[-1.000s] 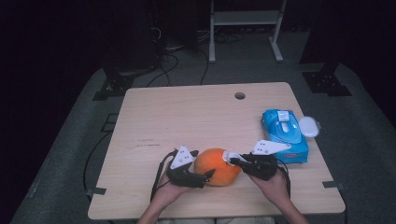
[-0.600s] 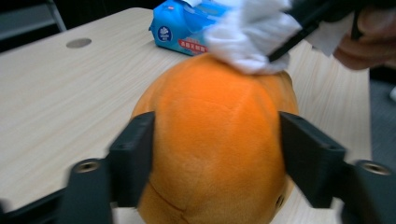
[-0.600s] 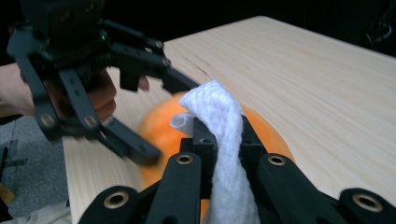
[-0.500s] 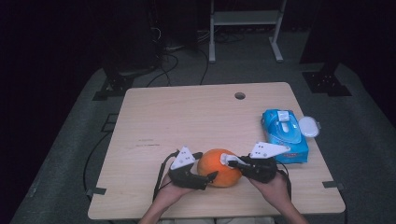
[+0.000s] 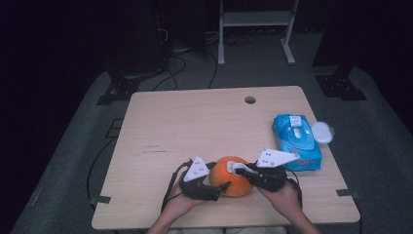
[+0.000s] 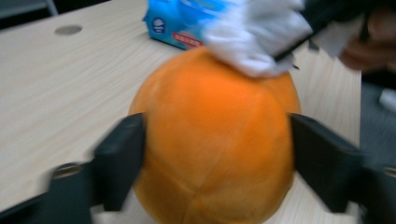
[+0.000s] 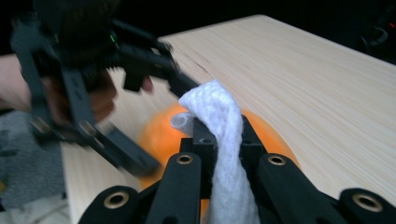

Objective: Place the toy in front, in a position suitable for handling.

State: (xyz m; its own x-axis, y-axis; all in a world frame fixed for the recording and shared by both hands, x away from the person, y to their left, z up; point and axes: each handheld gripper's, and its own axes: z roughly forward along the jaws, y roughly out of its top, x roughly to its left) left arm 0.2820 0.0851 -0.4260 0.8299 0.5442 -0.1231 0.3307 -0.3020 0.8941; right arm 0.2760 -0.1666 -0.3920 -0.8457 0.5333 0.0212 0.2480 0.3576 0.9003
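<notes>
We hold the orange plush ball (image 5: 233, 176) near the table's (image 5: 195, 122) front edge, well on our side of the blue wipes pack (image 5: 297, 143), which lies to the ball's right. Our left tongs (image 5: 220, 187) straddle the ball; the left gripper view shows a black jaw against each flank, standing wide, and they have just been opening and then closing a little again, so we judge the hold is being reset rather than given up. Compared with a second ago the ball sits in almost the same spot. Our right tongs (image 7: 218, 140) are clamped tight on a white wipe (image 7: 222, 140) and press it onto the ball's top. We judge the wiping is under way, with the left tongs steadying the ball.
</notes>
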